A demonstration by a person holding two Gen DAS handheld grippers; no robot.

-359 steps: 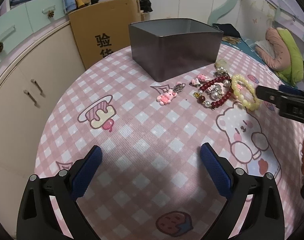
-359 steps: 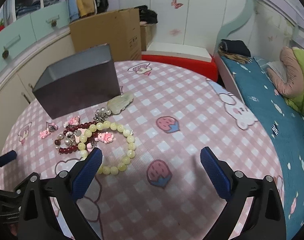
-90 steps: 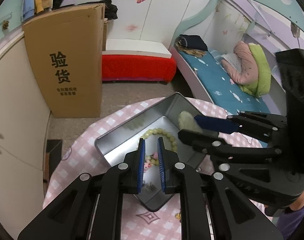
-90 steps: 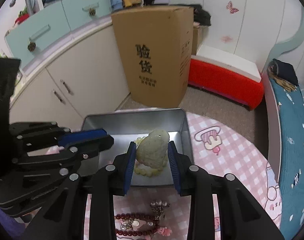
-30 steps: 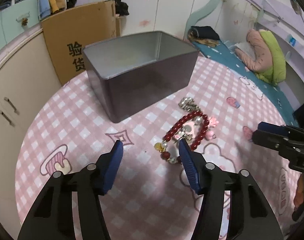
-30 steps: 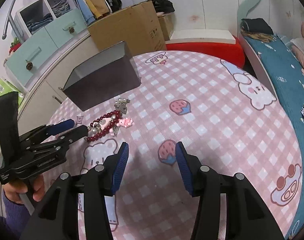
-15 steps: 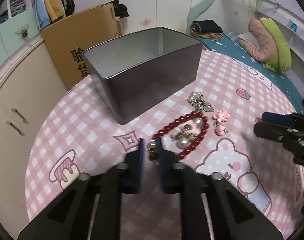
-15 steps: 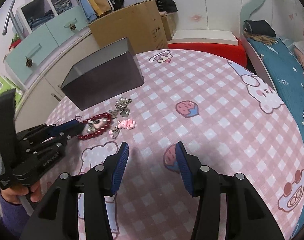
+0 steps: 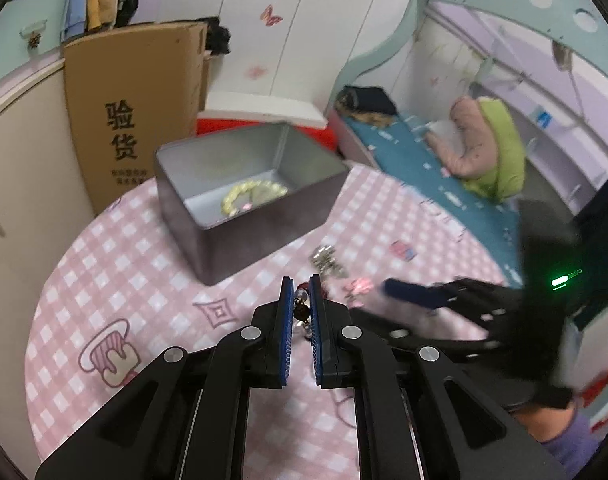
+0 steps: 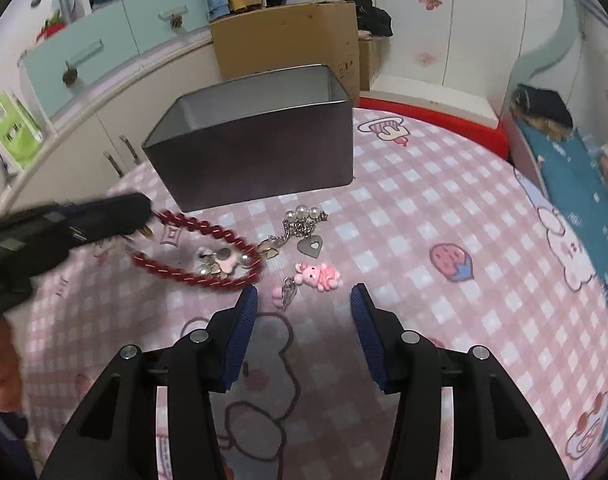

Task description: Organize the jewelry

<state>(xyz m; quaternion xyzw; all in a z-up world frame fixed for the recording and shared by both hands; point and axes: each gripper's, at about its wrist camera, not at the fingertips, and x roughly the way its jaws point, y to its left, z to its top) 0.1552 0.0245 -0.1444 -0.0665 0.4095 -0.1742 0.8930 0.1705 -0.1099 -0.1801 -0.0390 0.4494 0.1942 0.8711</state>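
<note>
My left gripper (image 9: 300, 300) is shut on the red bead bracelet (image 10: 199, 252) and lifts it off the pink checked table; it shows blurred at the left of the right wrist view (image 10: 139, 216), the bracelet hanging from it. The grey metal tin (image 9: 207, 236) stands behind and holds a yellow bead bracelet (image 9: 251, 196). My right gripper (image 10: 304, 308) is open and empty, low over the table just short of a pink bear charm (image 10: 320, 274). A pearl chain with a heart tag (image 10: 301, 226) lies beyond the bear charm.
The round table (image 10: 444, 216) carries a pink checked cloth. A cardboard box (image 9: 131, 104) and cabinets (image 10: 103, 60) stand behind the tin. A bed (image 9: 444, 168) lies to the right. A red bench (image 10: 432, 120) sits past the table's far edge.
My left gripper has risen with one end of the red bracelet and tilted toward the tin. My right gripper has moved forward and down toward the pink bear charm, jaws still open.
</note>
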